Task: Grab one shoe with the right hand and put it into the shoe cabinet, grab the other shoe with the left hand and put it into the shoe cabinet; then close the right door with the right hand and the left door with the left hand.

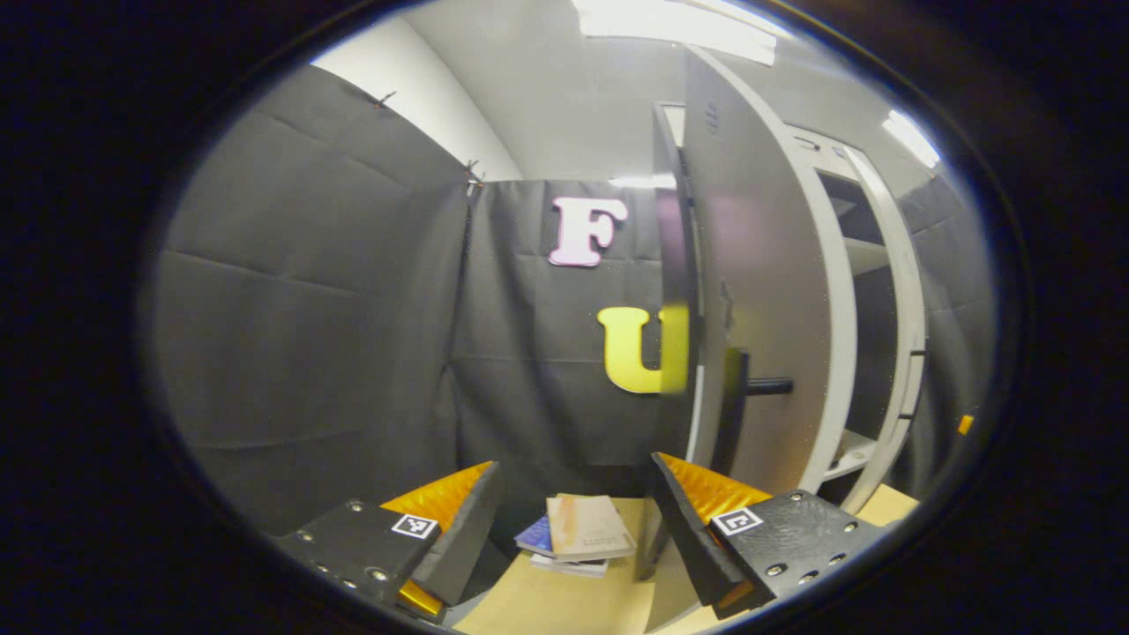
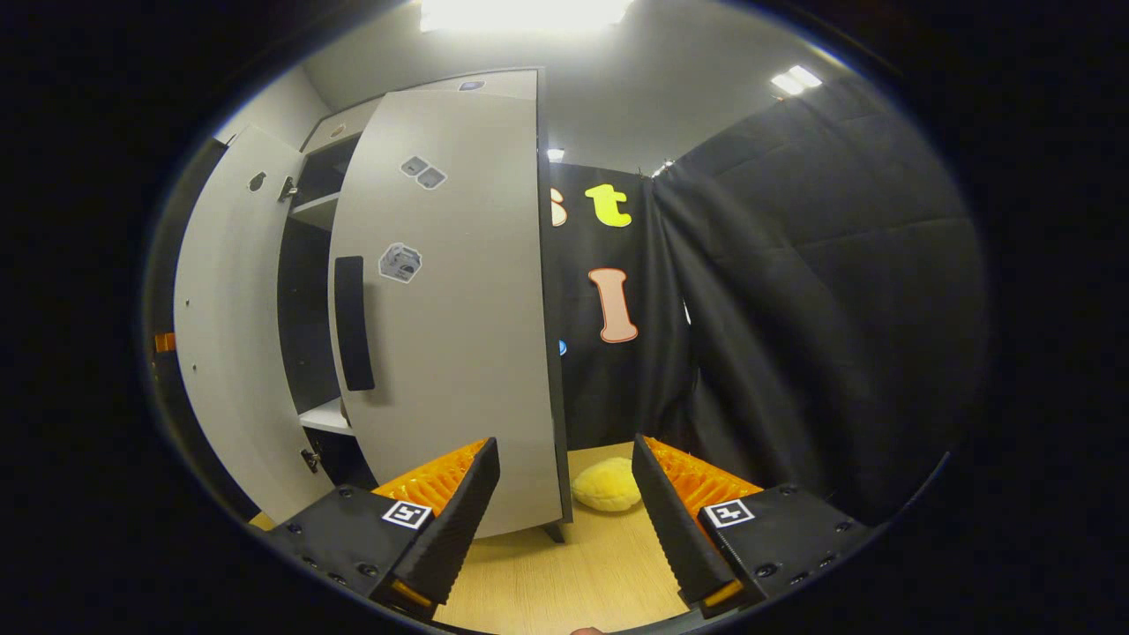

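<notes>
In the left gripper view my left gripper (image 1: 573,465) is open and holds nothing. Just right of it stands the shoe cabinet's left door (image 1: 758,265), swung out, its black handle (image 1: 766,385) a little above my right finger. Past the door's edge I see pale shelves (image 1: 860,256) inside the cabinet. In the right gripper view my right gripper (image 2: 563,444) is also open and holds nothing. The grey right door (image 2: 450,291) with its black handle (image 2: 353,322) stands partly open close ahead on the left. The left door (image 2: 220,353) stands open beyond, with the dark cabinet interior (image 2: 304,291) between them.
A small stack of books (image 1: 578,534) lies on the wooden floor ahead of my left gripper. A yellow soft lump (image 2: 607,483) lies on the floor by the right door's lower corner. Black cloth walls close in the booth on both sides.
</notes>
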